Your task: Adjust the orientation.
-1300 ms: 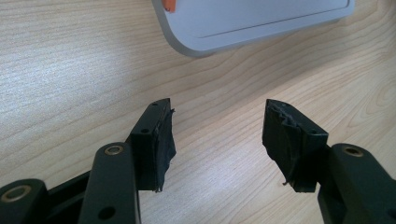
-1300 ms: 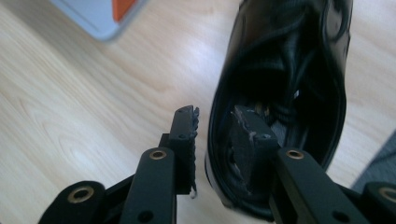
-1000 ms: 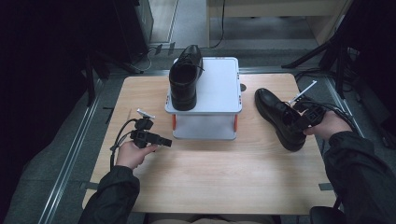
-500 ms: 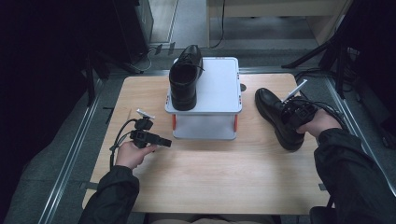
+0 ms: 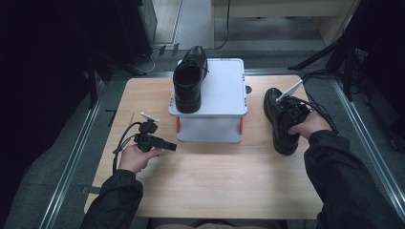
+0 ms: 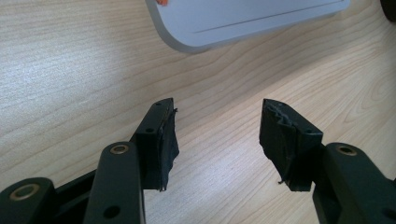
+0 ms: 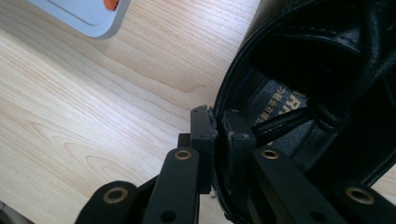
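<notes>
**Right gripper pinches the rim of a black shoe; left gripper held open over the table**

A pale wooden table (image 5: pixel 210 181) carries a light grey two-tier plastic stand with orange posts (image 5: pixel 219 90) at its far middle. On the stand's top shelf, along its left side, sits a black leather lace-up dress shoe (image 5: pixel 189 78), with its heel toward the near edge and its toe pointing away.

A second black leather dress shoe (image 5: pixel 279 131) lies on the table to the right of the stand, apart from it, with one end at the near side and the other toward the far side. The right gripper (image 5: pixel 286 112) sits over this shoe's opening, held by the person's right hand (image 5: pixel 310 125). In the right gripper view, the right gripper (image 7: pixel 218 122) has its two black jaws brought almost together on the shoe's collar: one jaw is outside the leather wall and the other inside, against the lining, where gold printed lettering shows on the insole. The rim of the shoe (image 7: pixel 327 56) is clamped between them.

The left gripper (image 5: pixel 167 144) is held in the left hand (image 5: pixel 136 157), near the left front of the stand, pointing right. In the left gripper view, the left gripper (image 6: pixel 217 128) has its jaws spread wide apart with nothing between them, above bare wood, and the grey stand's rounded corner (image 6: pixel 224 23) lies beyond.
</notes>
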`<state>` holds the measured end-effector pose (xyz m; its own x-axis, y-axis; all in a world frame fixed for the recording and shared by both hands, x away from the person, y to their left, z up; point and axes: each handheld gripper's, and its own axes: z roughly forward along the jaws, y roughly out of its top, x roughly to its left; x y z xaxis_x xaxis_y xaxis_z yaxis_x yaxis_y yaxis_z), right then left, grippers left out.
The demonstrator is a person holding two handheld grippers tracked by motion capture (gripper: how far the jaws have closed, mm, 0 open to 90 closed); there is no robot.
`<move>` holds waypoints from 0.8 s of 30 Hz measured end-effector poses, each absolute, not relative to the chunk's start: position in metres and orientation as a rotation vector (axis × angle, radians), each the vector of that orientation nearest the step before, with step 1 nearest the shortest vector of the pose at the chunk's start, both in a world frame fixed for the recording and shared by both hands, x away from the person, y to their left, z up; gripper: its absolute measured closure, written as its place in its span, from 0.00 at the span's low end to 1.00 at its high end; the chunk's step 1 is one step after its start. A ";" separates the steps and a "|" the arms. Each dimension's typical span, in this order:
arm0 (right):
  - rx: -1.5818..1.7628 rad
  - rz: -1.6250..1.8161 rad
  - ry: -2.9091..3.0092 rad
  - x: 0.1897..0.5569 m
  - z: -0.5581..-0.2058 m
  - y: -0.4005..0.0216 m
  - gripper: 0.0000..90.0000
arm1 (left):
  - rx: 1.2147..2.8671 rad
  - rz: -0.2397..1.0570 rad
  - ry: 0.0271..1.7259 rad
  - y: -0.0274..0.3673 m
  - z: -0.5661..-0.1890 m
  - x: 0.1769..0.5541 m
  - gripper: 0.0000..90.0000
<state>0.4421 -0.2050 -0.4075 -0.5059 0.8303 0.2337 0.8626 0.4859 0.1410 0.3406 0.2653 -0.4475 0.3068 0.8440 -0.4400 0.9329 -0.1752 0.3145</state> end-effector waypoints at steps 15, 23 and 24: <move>-1.718 -0.573 -2.474 0.446 -0.375 -0.252 0.79 | 2.054 -0.219 1.588 0.264 -0.449 0.341 0.50; -1.864 -0.553 -2.434 0.449 -0.389 -0.272 0.74 | 2.073 -0.219 1.584 0.264 -0.450 0.342 0.50; -1.870 -0.546 -2.425 0.450 -0.393 -0.273 0.73 | 2.075 -0.219 1.584 0.264 -0.451 0.342 0.50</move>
